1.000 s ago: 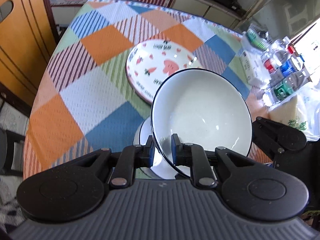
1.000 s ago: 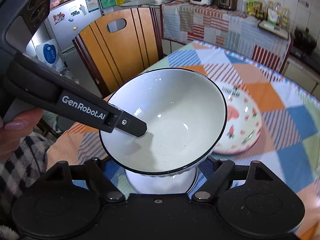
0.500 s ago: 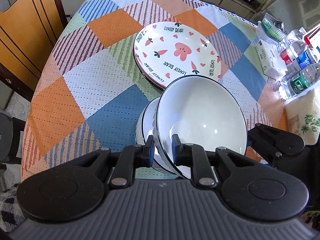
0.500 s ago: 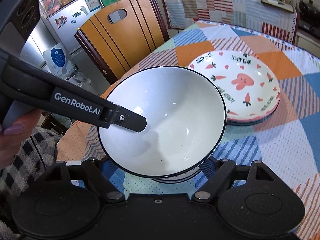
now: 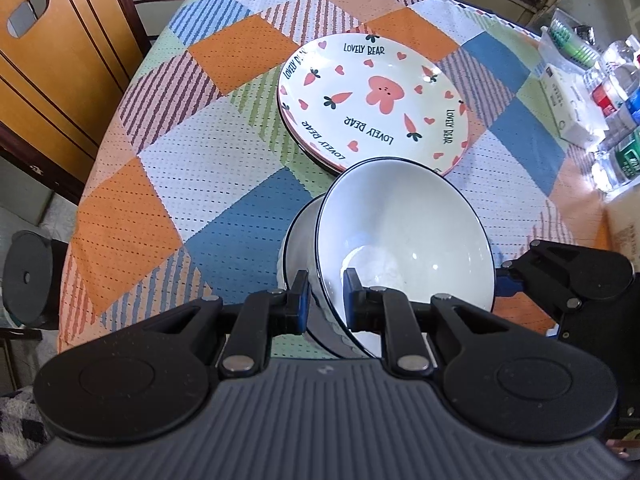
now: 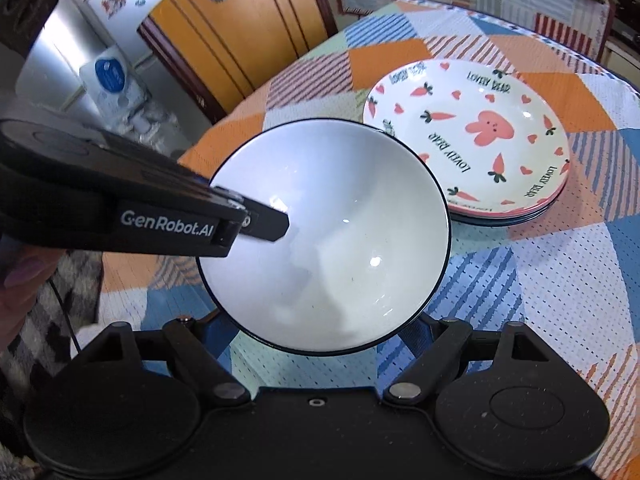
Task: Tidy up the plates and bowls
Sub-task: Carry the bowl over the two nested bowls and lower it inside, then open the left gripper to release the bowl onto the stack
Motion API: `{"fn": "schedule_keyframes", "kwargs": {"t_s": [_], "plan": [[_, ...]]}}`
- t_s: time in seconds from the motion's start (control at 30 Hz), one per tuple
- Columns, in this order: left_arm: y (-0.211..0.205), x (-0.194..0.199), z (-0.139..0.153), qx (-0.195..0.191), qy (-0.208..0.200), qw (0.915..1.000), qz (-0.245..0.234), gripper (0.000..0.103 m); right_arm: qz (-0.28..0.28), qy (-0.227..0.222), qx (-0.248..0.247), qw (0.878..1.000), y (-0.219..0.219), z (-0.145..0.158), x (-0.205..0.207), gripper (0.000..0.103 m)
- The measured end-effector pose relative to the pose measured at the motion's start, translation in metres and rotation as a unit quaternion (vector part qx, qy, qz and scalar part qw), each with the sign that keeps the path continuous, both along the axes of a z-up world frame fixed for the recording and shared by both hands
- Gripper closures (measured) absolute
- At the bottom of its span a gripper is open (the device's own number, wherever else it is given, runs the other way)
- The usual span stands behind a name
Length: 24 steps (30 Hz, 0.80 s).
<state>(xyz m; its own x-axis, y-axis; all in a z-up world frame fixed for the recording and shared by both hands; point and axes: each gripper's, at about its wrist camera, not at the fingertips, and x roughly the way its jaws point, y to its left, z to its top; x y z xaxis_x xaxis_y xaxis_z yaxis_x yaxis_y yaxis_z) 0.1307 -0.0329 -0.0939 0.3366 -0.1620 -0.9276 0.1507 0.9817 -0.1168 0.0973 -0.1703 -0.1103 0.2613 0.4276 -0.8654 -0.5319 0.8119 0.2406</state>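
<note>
My left gripper (image 5: 325,295) is shut on the near rim of a white bowl with a dark rim (image 5: 412,240), held tilted and partly set into a second white bowl (image 5: 298,236) on the patchwork cloth. In the right wrist view the top bowl (image 6: 332,240) fills the centre, with the left gripper's finger (image 6: 264,224) over its rim. My right gripper (image 6: 320,328) is open, its fingers spread to either side below the bowl. A stack of carrot-and-bear plates (image 5: 374,100) lies just beyond the bowls; it also shows in the right wrist view (image 6: 472,136).
Water bottles (image 5: 616,112) and a white box (image 5: 568,108) stand at the table's right edge. A wooden chair (image 5: 48,60) is at the left; it also shows in the right wrist view (image 6: 240,28). The right gripper's body (image 5: 576,276) sits to the right of the bowls.
The held bowl has come down from above the table into the lower bowl. Both grippers have dropped lower and closer to the cloth.
</note>
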Motion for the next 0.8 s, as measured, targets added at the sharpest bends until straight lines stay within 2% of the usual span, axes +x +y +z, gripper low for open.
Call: {"fn": "schedule_keyframes", "kwargs": {"t_s": [0.23, 0.5, 0.8], "plan": [[-0.01, 0.0, -0.007, 0.029, -0.005, 0.9995, -0.008, 0.088, 0.026, 0.011, -0.022, 0.999, 0.002, -0.009, 0.002, 0.015], [-0.023, -0.007, -0.007, 0.075, -0.033, 0.9963, -0.027, 0.087, 0.026, -0.011, -0.032, 0.999, 0.004, -0.01, -0.002, 0.015], [-0.027, -0.014, 0.002, 0.086, -0.047, 0.9945, -0.037, 0.08, 0.018, -0.029, -0.037, 0.999, 0.005, -0.012, -0.006, 0.014]]}}
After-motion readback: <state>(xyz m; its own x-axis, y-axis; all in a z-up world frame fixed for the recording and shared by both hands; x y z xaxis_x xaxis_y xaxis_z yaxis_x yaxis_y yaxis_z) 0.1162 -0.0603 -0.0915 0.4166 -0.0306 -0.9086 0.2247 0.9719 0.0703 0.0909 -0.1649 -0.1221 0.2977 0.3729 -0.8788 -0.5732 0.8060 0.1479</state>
